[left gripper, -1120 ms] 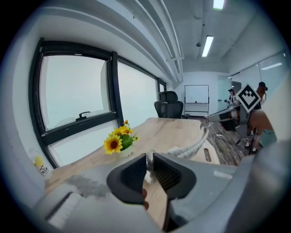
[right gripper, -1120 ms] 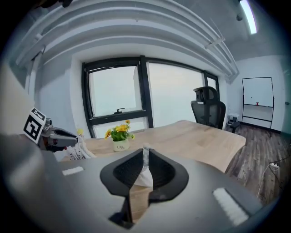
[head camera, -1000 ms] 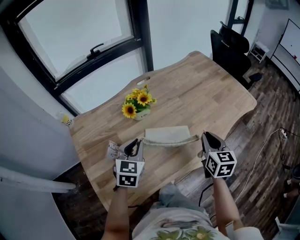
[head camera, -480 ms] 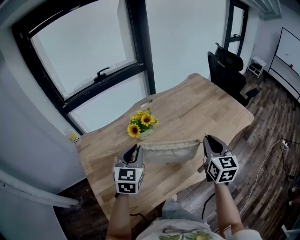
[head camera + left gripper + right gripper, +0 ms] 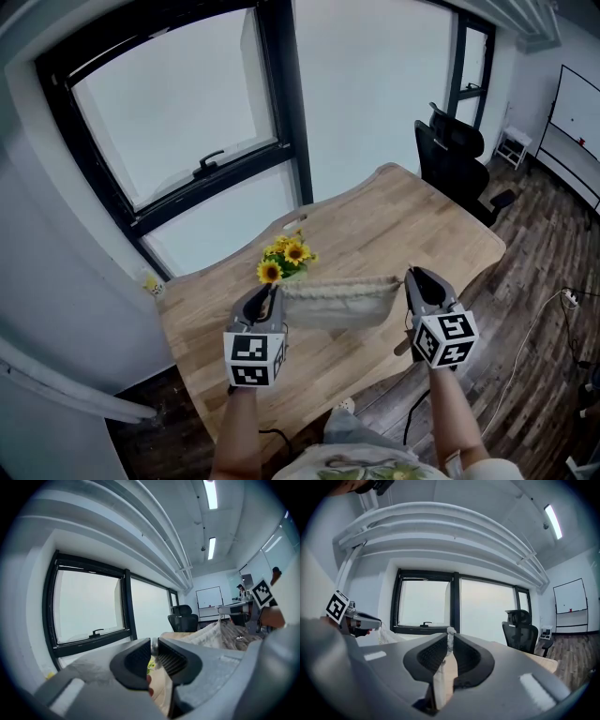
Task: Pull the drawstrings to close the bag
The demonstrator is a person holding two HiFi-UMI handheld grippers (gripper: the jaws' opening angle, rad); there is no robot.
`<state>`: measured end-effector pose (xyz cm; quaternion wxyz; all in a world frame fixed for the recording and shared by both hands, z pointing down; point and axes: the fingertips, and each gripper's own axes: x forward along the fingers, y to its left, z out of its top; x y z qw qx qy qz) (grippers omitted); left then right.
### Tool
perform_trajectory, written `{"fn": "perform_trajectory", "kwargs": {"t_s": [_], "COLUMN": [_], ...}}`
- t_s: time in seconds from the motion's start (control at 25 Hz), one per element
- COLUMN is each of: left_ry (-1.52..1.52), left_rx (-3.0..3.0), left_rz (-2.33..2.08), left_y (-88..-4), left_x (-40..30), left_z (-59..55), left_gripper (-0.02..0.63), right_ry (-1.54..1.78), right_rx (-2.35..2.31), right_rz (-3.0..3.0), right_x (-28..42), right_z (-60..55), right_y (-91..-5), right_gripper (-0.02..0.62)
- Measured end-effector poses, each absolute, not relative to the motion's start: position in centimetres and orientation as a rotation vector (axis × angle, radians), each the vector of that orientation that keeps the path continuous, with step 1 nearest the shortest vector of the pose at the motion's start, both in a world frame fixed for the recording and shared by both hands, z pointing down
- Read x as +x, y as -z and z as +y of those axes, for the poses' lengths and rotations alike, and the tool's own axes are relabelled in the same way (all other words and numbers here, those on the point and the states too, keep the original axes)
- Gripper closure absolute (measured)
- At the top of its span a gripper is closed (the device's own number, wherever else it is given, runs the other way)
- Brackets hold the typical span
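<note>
Cloth bag [image 5: 339,302] spans crosswise between both grippers — left gripper [image 5: 270,292] pinched on left drawstring [image 5: 153,645], right gripper [image 5: 412,277] pinched on right drawstring [image 5: 450,637]; pull runs outward, apart.

Beige bag [image 5: 337,305]; off-white drawstring [image 5: 450,639]; yellow sunflowers [image 5: 284,255]; pale wood table [image 5: 412,220].
</note>
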<state>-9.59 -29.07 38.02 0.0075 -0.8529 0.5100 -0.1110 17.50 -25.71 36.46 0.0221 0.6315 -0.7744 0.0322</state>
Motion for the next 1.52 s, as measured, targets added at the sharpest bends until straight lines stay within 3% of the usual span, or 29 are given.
{"fn": "perform_trajectory", "kwargs": {"t_s": [1.52], "left_ry": [0.334], "left_rx": [-2.614], "left_rz": [1.845], "left_y": [-39.9], "left_x": [-13.2], "left_z": [-27.8], "left_gripper": [0.551], "right_ry": [-0.167], "right_rx": [2.113], "right_rz": [-2.216], "right_x": [22.2], "right_z": [-23.0], "right_y": [-39.0], "right_gripper": [0.555]}}
